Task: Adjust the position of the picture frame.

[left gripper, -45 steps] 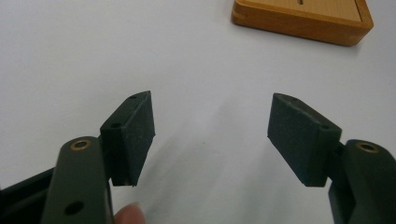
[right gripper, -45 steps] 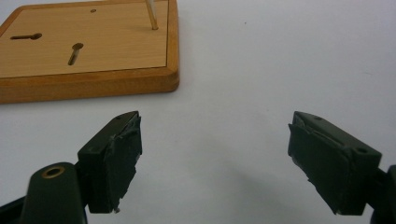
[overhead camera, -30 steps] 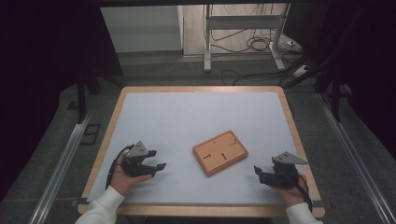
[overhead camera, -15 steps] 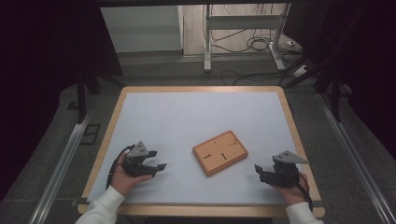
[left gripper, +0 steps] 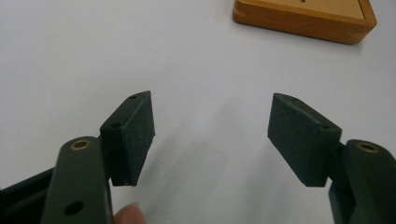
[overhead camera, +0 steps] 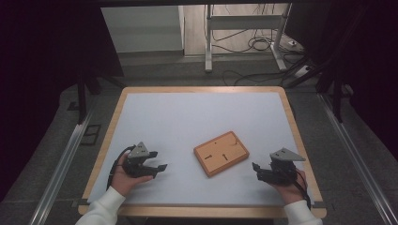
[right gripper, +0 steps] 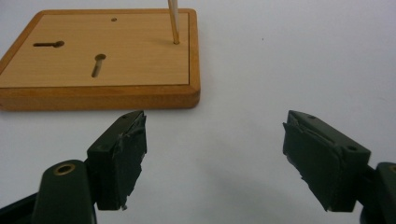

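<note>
A flat wooden board (overhead camera: 221,153) with keyhole slots lies near the middle of the white table (overhead camera: 197,117). In the right gripper view the wooden board (right gripper: 100,56) carries a thin upright wooden stick (right gripper: 173,21) near one corner. My left gripper (overhead camera: 161,168) rests low at the front left, held by a hand, jaws open and empty. The left gripper (left gripper: 210,135) points toward the board's corner (left gripper: 306,14). My right gripper (overhead camera: 256,168) sits at the front right, open and empty, just short of the board. The right gripper (right gripper: 215,154) has bare table between its pads.
The table has a light wooden rim (overhead camera: 291,122). Beyond it stand a metal frame (overhead camera: 244,23) and loose cables (overhead camera: 256,44) on the floor. Rails (overhead camera: 61,164) run along both sides of the table.
</note>
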{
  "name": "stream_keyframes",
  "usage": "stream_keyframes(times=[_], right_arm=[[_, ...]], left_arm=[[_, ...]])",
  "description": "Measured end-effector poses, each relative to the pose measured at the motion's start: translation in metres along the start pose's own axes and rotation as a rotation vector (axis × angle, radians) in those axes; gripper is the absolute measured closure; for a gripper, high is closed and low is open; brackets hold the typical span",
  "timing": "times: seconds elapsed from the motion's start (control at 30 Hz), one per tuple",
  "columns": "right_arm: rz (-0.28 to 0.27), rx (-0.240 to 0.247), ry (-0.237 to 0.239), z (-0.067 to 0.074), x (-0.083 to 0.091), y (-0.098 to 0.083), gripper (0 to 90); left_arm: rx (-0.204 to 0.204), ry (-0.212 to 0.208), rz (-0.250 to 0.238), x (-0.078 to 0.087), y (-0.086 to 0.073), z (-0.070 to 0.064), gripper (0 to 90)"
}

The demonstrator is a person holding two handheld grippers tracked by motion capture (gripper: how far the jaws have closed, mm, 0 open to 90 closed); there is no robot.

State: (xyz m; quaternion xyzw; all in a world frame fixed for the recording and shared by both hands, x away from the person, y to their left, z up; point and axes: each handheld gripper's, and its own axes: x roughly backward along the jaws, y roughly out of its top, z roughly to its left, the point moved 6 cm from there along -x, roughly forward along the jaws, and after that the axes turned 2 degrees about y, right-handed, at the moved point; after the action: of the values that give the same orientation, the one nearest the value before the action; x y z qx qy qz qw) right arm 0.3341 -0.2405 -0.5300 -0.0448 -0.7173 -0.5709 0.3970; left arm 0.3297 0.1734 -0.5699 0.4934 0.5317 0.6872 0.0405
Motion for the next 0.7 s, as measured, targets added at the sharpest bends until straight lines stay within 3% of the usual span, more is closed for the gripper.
stream_keyframes(times=[0.7], right_arm=[[0.001,0.026,0.037,0.022,-0.024,0.035,23.1]], left_arm=[[0.002,0.001,0.012,-0.002,-0.001,0.001,30.9]])
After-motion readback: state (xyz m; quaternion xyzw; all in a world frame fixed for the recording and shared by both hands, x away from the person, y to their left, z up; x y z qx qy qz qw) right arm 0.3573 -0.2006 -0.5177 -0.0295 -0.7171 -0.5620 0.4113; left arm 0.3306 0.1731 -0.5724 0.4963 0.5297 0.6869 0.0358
